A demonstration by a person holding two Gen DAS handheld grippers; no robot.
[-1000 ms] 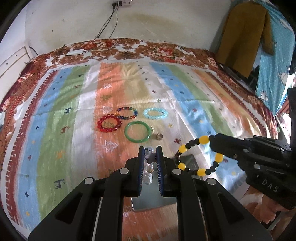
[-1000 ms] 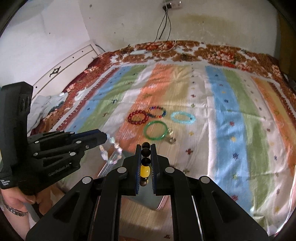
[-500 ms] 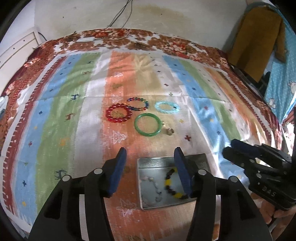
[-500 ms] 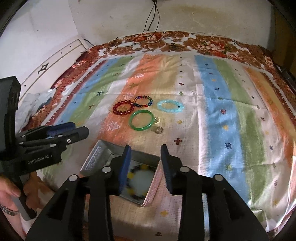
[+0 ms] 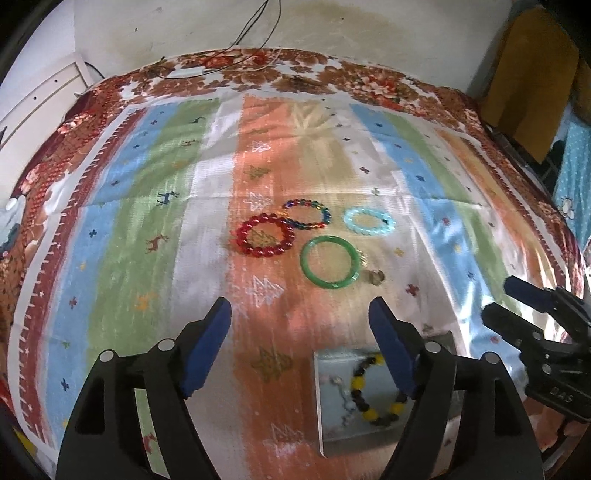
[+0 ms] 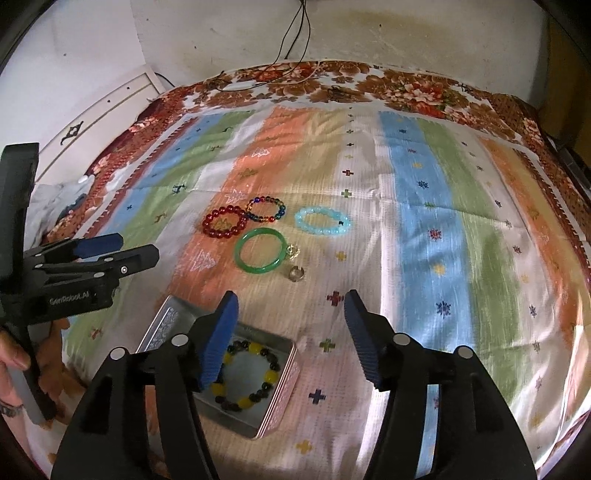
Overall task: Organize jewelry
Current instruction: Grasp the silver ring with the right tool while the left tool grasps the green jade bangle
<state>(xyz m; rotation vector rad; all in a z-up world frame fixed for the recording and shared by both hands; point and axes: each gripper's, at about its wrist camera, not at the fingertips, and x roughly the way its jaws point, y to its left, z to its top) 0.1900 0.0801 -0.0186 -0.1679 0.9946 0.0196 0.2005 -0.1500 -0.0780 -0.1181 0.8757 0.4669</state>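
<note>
A metal tin lies on the striped bedspread and holds a black-and-yellow bead bracelet and a pale bead strand. Beyond it lie a red bead bracelet, a multicolour bead bracelet, a light-blue bead bracelet, a green bangle and a small ring. My left gripper is open and empty above the bedspread left of the tin. My right gripper is open and empty over the tin's right edge.
The bedspread covers a wide bed up to a white wall with hanging cables. A white headboard stands at the left. Brown and blue cloth hangs at the right.
Both grippers opened and let go: the yellow-and-black bracelet and the pale strand dropped into the tin. Both grippers then opened wider and rose, the left one shifting left off the tin.
</note>
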